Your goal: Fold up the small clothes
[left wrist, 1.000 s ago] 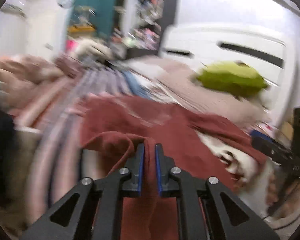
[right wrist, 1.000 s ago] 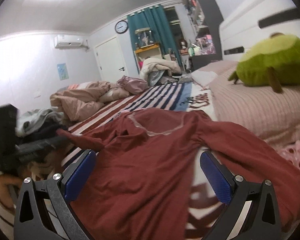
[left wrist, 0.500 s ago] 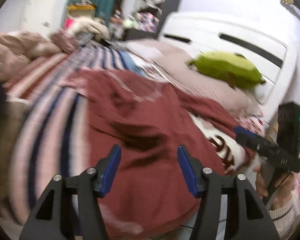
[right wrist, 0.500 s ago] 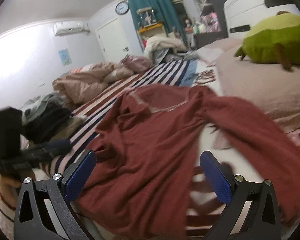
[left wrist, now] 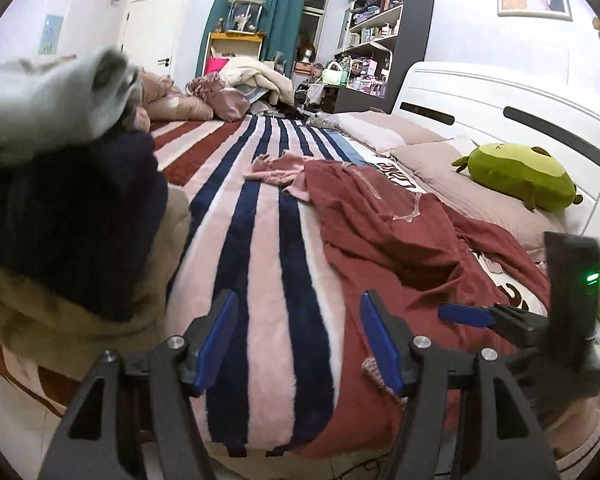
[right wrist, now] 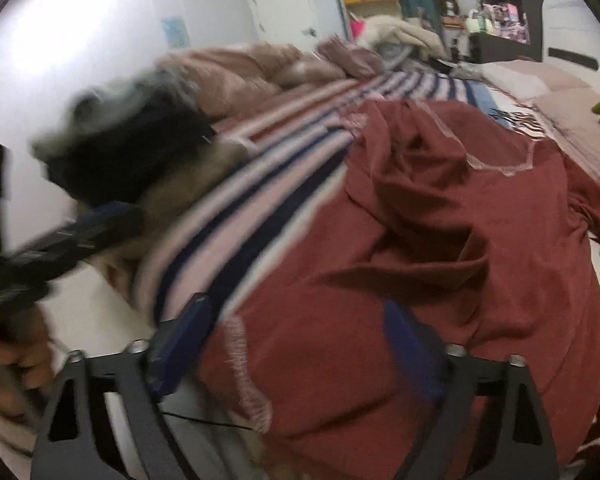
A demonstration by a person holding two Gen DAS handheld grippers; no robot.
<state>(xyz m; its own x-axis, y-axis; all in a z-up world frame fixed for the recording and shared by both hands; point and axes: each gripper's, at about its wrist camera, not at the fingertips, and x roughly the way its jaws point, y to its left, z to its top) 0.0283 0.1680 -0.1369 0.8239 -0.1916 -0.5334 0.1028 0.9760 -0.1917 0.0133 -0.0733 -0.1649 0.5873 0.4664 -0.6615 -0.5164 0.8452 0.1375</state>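
Note:
A dark red shirt (left wrist: pixel 400 236) lies crumpled on the striped blanket (left wrist: pixel 260 240), its stitched hem corner at the bed's near edge. It also fills the right wrist view (right wrist: pixel 440 260). My left gripper (left wrist: pixel 300 340) is open and empty, above the blanket just left of the shirt's hem. My right gripper (right wrist: pixel 296 344) is open and empty, straddling the shirt's hem corner (right wrist: pixel 244 364). The right gripper also shows at the right of the left wrist view (left wrist: pixel 476 316).
A pile of dark, tan and grey clothes (left wrist: pixel 60 216) sits at the left bed edge. A green plush toy (left wrist: pixel 516 176) rests on the pillows by the white headboard (left wrist: pixel 500 120). Pink bedding (right wrist: pixel 240 76) is heaped further back.
My left gripper let go of the red shirt, opened and pulled back left over the blanket. My right gripper swung left and down toward the shirt's hem corner.

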